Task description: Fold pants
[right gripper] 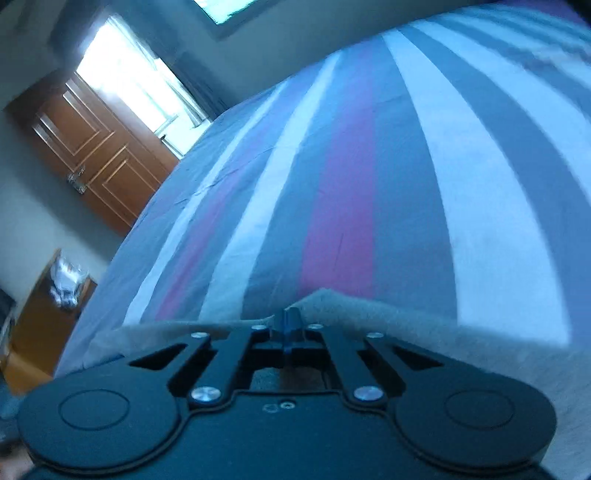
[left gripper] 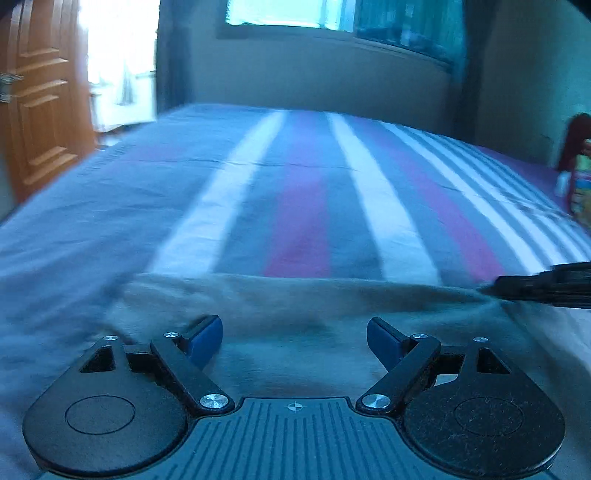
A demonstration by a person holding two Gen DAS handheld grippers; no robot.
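Grey pants [left gripper: 295,310] lie on a striped bed sheet [left gripper: 303,192], their far edge running straight across the left wrist view. My left gripper [left gripper: 294,338] is open, its blue pads [left gripper: 207,332] spread wide just above the grey cloth with nothing between them. My right gripper [right gripper: 290,321] is shut on the pants' edge [right gripper: 424,325], which rises to a peak at the fingertips. The right gripper also shows as a dark bar at the right of the left wrist view [left gripper: 543,284], at the cloth's corner.
The bed sheet [right gripper: 351,184] has grey, white and magenta stripes and stretches far ahead. A wooden door [left gripper: 40,110] stands at the left, a window [left gripper: 295,14] behind the bed. Coloured items [left gripper: 580,177] sit at the right bed edge. A wooden cabinet [right gripper: 40,325] stands left.
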